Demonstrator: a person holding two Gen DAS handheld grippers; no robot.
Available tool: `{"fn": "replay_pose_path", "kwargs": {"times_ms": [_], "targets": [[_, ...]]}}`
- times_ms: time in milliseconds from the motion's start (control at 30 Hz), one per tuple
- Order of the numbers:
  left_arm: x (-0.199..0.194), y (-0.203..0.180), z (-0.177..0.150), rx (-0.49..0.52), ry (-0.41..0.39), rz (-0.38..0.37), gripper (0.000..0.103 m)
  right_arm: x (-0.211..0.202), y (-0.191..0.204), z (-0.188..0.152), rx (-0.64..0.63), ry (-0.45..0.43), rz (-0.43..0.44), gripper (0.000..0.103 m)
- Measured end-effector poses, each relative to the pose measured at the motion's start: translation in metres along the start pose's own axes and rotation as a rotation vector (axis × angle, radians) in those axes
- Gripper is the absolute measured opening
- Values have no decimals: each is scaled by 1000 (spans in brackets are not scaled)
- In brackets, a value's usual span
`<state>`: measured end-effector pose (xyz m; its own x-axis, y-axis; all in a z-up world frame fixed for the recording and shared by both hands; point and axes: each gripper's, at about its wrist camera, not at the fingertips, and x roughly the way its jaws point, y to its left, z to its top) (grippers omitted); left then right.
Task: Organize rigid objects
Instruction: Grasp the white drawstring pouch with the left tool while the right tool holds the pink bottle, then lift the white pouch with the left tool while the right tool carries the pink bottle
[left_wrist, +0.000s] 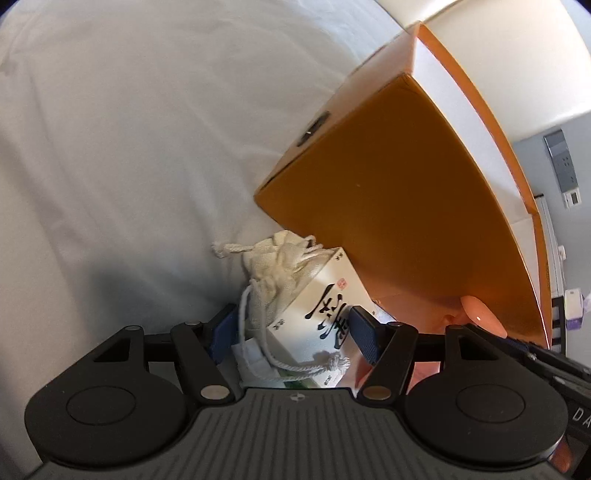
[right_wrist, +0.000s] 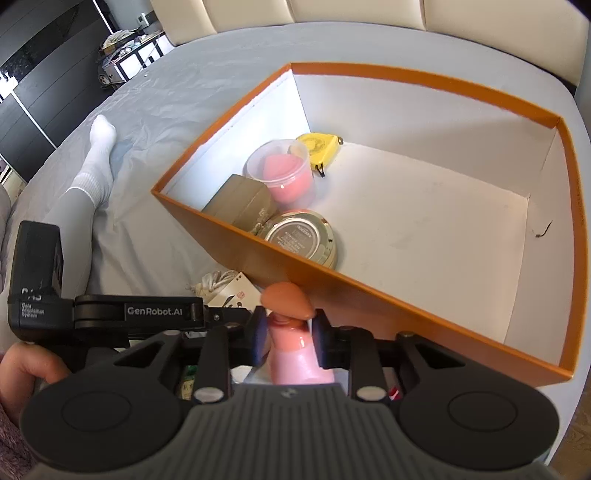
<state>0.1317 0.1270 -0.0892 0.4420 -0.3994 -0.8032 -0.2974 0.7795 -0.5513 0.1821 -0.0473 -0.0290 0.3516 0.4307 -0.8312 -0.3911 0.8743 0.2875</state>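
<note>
The left tongs (left_wrist: 291, 332) stood apart astride the white calligraphy carton (left_wrist: 325, 314) and drawstring pouch (left_wrist: 273, 266) on the bed (left_wrist: 129, 147), just beside the orange box (left_wrist: 406, 206). Closing on the carton alone, clear of the cord, seemed wisest. The right tongs (right_wrist: 290, 332) flanked a pink bottle (right_wrist: 295, 354); whether they pressed it I could not tell.

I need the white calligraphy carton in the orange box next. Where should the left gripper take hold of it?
Grip the white carton across its two flat side walls, from above along the left gripper. The fingers already straddle it. Avoid the cloth pouch, whose cord drapes over the near corner.
</note>
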Motion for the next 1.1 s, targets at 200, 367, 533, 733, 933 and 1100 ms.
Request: {"fn": "replay_pose_path", "kwargs": {"times_ms": [200,367,533,733,933,1100], "targets": [[-3,-6,-1,34,-13,12,68,2,6,1,-13,5,10,24],[-25,-18,-12,138,-50,8,48,-10,12,-2,-40,-18,18,23],[-40,-39,-30,294,-78,-79,33,-23,2,-9,0,-38,-3,23],[-23,-53,-35,370,-71,10,35,-25,-9,-16,29,-26,-7,25],[-23,-53,-37,386,-80,35,34,-22,1,-13,-42,-45,-36,27],[-19,-48,-41,379,-85,32,31,-20,10,-9,-108,-57,-47,22]]}}
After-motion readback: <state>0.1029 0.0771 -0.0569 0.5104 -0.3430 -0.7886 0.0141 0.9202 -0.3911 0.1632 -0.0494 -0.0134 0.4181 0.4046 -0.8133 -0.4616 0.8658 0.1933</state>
